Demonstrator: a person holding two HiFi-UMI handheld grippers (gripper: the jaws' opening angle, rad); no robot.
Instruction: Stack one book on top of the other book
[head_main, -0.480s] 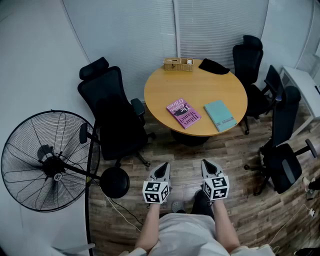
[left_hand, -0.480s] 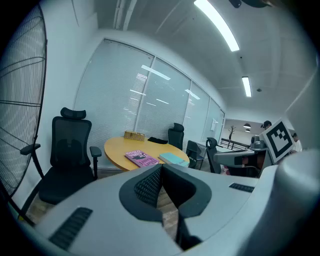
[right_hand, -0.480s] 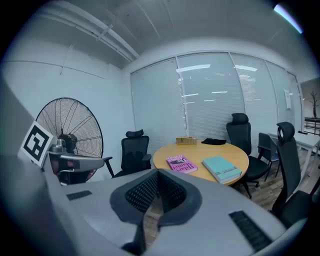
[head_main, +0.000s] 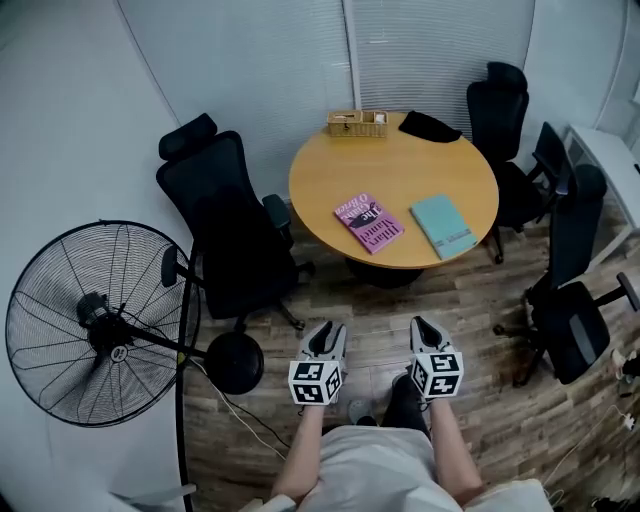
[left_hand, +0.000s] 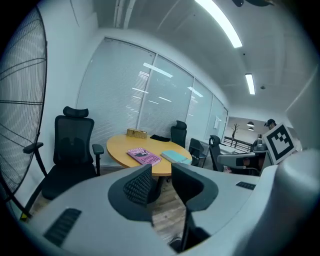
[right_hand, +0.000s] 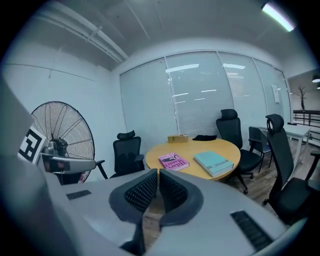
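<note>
A pink book (head_main: 368, 222) and a teal book (head_main: 442, 226) lie side by side, apart, near the front edge of a round wooden table (head_main: 330, 185). Both also show in the left gripper view, pink book (left_hand: 144, 156) and teal book (left_hand: 174, 156), and in the right gripper view, pink book (right_hand: 173, 161) and teal book (right_hand: 213, 162). My left gripper (head_main: 324, 338) is held over the floor short of the table, jaws open and empty. My right gripper (head_main: 424, 332) is beside it, jaws shut on nothing.
A wicker basket (head_main: 357, 124) and a black cloth (head_main: 429, 127) sit at the table's far edge. Black office chairs stand left (head_main: 225, 225) and right (head_main: 570, 290) of the table. A large standing fan (head_main: 100, 325) with a round base (head_main: 232, 362) is at the left.
The head view has shifted slightly, so the grippers and table sit a little lower and to the right in frame. The books have not moved.
</note>
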